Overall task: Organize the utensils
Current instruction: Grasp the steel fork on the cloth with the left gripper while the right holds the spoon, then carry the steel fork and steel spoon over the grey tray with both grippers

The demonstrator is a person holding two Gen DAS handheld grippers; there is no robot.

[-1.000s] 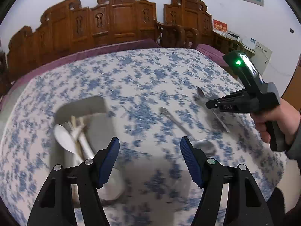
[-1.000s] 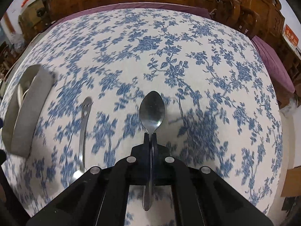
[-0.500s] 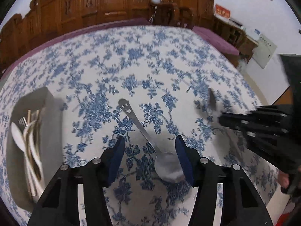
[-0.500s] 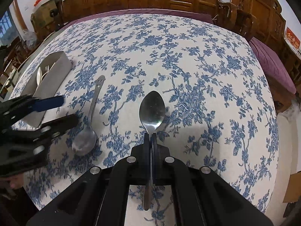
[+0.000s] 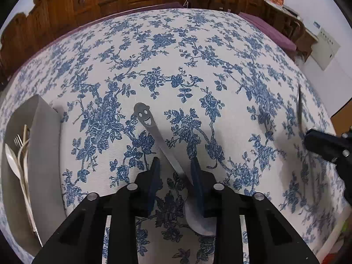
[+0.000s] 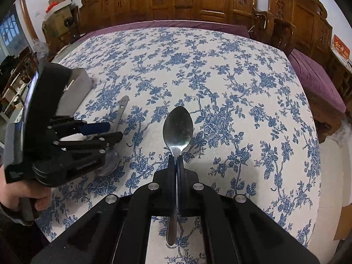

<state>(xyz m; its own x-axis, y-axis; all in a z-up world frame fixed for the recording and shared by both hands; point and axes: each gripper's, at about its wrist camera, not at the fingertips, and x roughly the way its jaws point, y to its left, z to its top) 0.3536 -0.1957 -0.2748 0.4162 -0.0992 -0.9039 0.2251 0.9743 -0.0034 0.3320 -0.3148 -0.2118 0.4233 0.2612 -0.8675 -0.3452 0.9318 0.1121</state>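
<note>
A steel spoon with a smiley-face handle [image 5: 151,129] lies on the blue-flowered tablecloth, bowl toward me. My left gripper [image 5: 176,165] is open, low over the cloth, its blue pads on either side of the spoon's neck, a gap still showing. It also shows in the right wrist view [image 6: 110,132]. My right gripper [image 6: 177,158] is shut on a plain steel spoon [image 6: 177,127], held above the table with the bowl pointing forward. A grey utensil tray [image 5: 44,149] at the left holds white plastic cutlery [image 5: 18,156].
The flowered tablecloth [image 5: 198,55] covers a round table with a purple underlay at its edge. Carved wooden chairs [image 6: 198,0] ring the far side. The right gripper [image 5: 330,147] enters the left wrist view at the right edge. Cardboard boxes [image 6: 59,4] stand far left.
My left gripper has moved right and down from the tray to the smiley spoon and its jaws have narrowed around the neck. My right gripper keeps hold of the plain spoon.
</note>
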